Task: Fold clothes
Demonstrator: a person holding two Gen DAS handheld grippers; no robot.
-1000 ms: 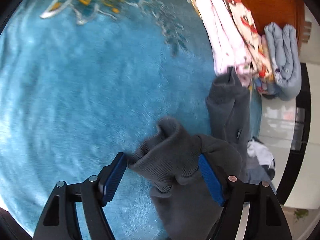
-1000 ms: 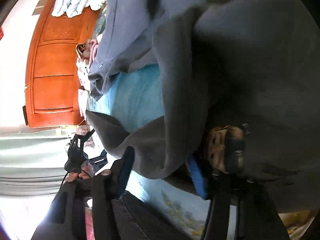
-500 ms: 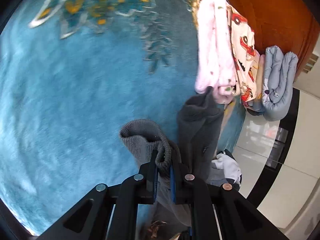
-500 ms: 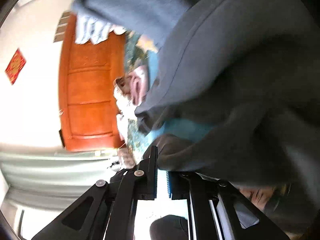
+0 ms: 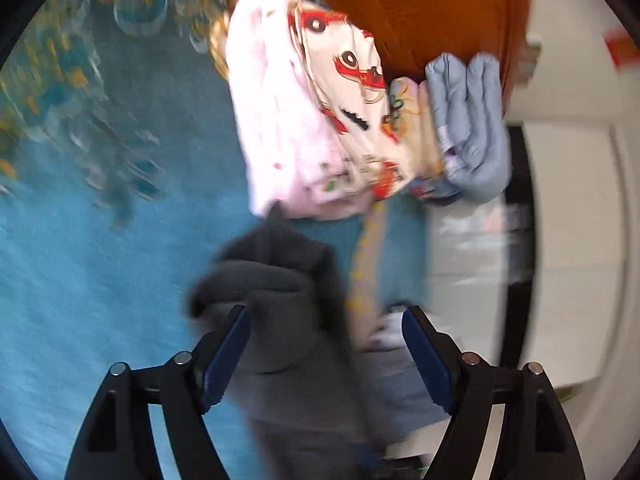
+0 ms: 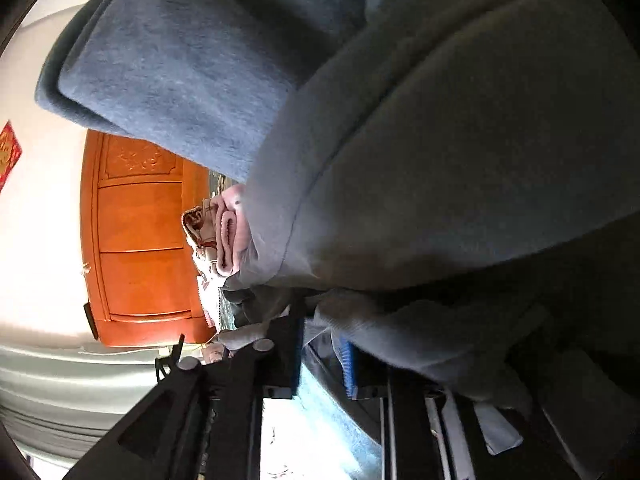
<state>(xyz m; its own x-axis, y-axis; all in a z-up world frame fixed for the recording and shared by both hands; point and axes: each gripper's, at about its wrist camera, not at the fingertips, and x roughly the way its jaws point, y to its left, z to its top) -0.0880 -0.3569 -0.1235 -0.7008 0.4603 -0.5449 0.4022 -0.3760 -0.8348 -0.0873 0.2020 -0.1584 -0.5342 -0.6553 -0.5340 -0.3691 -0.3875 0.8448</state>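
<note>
Folded clothes (image 5: 320, 128) behind sweater (image 5: 276, 280) on blanket (image 5: 100, 260)

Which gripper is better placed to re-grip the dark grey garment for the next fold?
Left gripper: its jaws are opening with the dark grey garment bunched between them. The right gripper is buried under cloth.

I count one dark grey garment (image 5: 280, 300) before me. Beyond it lie three folded ones: pink (image 5: 276, 120), car-printed (image 5: 348, 92), pale blue (image 5: 472, 120).

Dark grey sweatshirt (image 5: 280, 304) lies bunched on the blue blanket (image 5: 80, 280).
</note>
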